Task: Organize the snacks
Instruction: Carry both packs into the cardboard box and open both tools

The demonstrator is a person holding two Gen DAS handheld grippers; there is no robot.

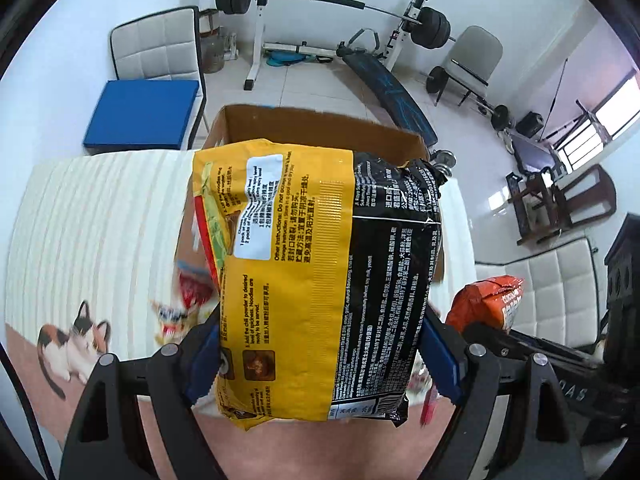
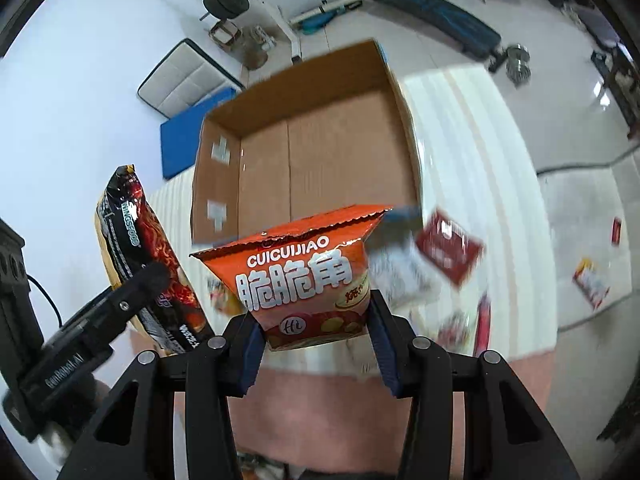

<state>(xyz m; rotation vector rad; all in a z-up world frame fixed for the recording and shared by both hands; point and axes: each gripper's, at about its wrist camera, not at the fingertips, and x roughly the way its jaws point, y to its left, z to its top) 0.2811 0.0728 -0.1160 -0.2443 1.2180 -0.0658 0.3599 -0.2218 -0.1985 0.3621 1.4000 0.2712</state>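
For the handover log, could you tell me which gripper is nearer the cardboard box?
Hard to tell. Both hover before the cardboard box: left gripper holding the noodle packet, right gripper the orange bag.

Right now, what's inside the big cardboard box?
In the right wrist view, the cardboard box shows only its bare brown floor. The orange snack bag held in the right tool covers its near edge.

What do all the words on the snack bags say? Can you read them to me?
"CUICUIJIAO", big white Chinese characters "脆脆角" and a small "Hi" badge: orange snack bag in the right gripper.
"Other Instructions: Do not" and "Storage Instruction: Store in a cool and dry": yellow-and-black noodle pack in the left gripper.
Its other print is too small to read.
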